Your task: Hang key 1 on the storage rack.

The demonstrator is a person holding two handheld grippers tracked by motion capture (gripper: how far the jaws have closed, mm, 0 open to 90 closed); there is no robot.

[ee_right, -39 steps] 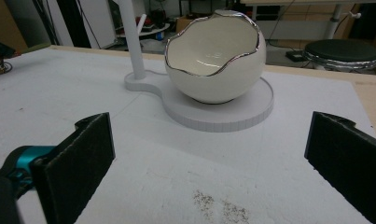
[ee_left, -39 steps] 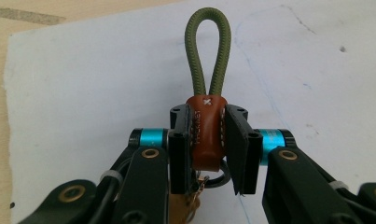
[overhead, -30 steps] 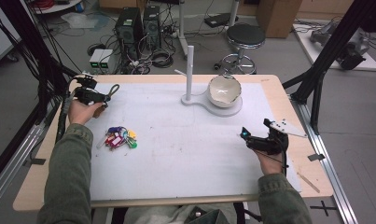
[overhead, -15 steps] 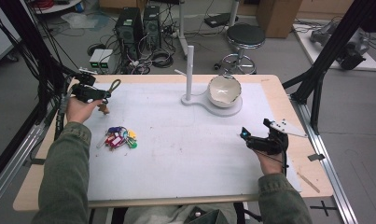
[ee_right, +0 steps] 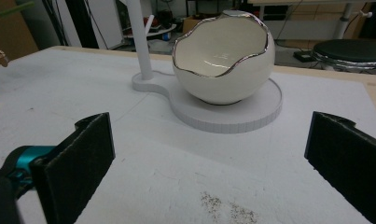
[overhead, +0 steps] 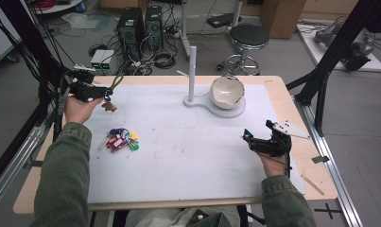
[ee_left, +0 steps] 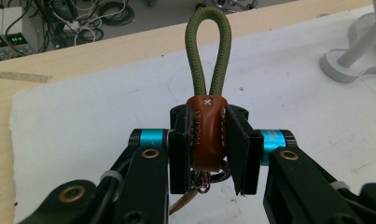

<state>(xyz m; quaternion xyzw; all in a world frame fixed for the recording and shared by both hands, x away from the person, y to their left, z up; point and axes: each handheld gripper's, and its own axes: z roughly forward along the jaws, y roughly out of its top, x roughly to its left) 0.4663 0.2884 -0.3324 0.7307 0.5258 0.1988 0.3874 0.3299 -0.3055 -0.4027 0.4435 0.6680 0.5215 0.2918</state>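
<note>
The keychain [ee_left: 207, 135] was held clamped by its brown leather tab in the left tool [ee_left: 208, 156], green cord loop pointing away. The stand's white post [overhead: 192, 71] lay well off to the right across the counter [overhead: 178, 156], while the right tool [overhead: 264, 142] was held wide open, empty.

Right gripper [ee_right: 209, 163] jaws wide apart, nothing between. Egg-shaped bowl [ee_right: 223, 60] on round white stand [ee_right: 265, 109] at 12 o'clock; post [ee_right: 139, 37] at 11.

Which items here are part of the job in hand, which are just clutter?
In the job:
- keychain with green cord loop and brown leather tab, clamped in the left gripper

Lying about:
- bunch of coloured key tags
- egg-shaped bowl on the white stand
- right gripper, open, nothing between its jaws
</note>
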